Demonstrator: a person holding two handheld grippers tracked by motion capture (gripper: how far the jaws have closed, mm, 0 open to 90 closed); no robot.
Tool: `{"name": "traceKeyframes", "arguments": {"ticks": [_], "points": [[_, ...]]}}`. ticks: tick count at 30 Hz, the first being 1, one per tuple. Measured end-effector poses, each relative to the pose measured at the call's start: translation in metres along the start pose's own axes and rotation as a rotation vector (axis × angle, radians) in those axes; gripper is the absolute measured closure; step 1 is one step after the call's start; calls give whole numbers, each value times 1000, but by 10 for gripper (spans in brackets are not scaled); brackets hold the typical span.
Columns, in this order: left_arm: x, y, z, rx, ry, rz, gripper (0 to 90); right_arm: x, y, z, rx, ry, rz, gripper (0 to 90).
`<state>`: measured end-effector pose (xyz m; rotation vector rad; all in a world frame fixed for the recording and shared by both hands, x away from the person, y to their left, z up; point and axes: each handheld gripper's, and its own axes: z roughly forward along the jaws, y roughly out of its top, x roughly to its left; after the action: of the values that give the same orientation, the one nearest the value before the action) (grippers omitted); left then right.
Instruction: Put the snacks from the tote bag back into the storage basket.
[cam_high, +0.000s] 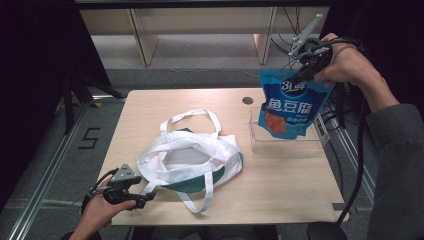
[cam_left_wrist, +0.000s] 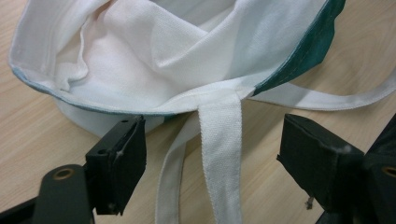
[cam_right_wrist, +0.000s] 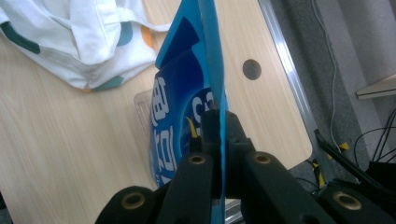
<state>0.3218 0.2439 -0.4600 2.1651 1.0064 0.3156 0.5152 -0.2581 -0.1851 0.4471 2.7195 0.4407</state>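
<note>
A white tote bag (cam_high: 187, 157) with green trim lies open-mouthed on the wooden table (cam_high: 280, 190). My left gripper (cam_high: 150, 194) rests at the table's front left with its jaws open; a white bag handle (cam_left_wrist: 222, 154) lies between them, untouched. My right gripper (cam_high: 300, 75) is raised at the back right, shut on the top edge of a blue snack pouch (cam_high: 290, 102). The pouch (cam_right_wrist: 184, 107) hangs down edge-on from the closed jaws. It hangs above a clear plastic tray (cam_high: 287, 142).
The table has a round cable hole (cam_high: 247, 100) near its back edge. Shelving legs and cables stand on the floor behind. Metal rails (cam_high: 45, 175) run along both sides of the table.
</note>
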Motion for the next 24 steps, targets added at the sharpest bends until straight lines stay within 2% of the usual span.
{"name": "traceKeyframes", "arguments": {"ticks": [3,5,7,10,13,15,17,19,20,21,23,24], "points": [[1,0,0,-11,7,7,225,-2,-2,3,8,-13,22,900],[0,0,0,-4,3,0,225,-6,-3,5,1,-14,10,900],[0,0,-1,5,1,11,225,-7,-4,7,-8,3,11,900],[0,1,-1,1,4,18,225,-9,-4,11,-5,0,14,900],[0,0,-1,1,2,16,225,-12,-4,17,-6,9,3,900],[0,0,-1,-6,5,2,225,-12,-5,21,1,11,6,900],[1,0,-1,1,2,7,225,-11,-6,24,8,18,23,900],[0,0,0,-1,3,1,225,-14,-6,28,-4,15,-16,900],[0,0,0,1,2,4,225,-14,-7,29,-1,21,-4,900],[1,1,-1,3,2,24,225,-15,-7,31,-1,21,-2,900],[0,0,0,4,-3,10,225,-15,-8,35,-7,35,-12,900],[0,0,0,3,-3,7,225,-14,-9,36,-7,33,-2,900]]}}
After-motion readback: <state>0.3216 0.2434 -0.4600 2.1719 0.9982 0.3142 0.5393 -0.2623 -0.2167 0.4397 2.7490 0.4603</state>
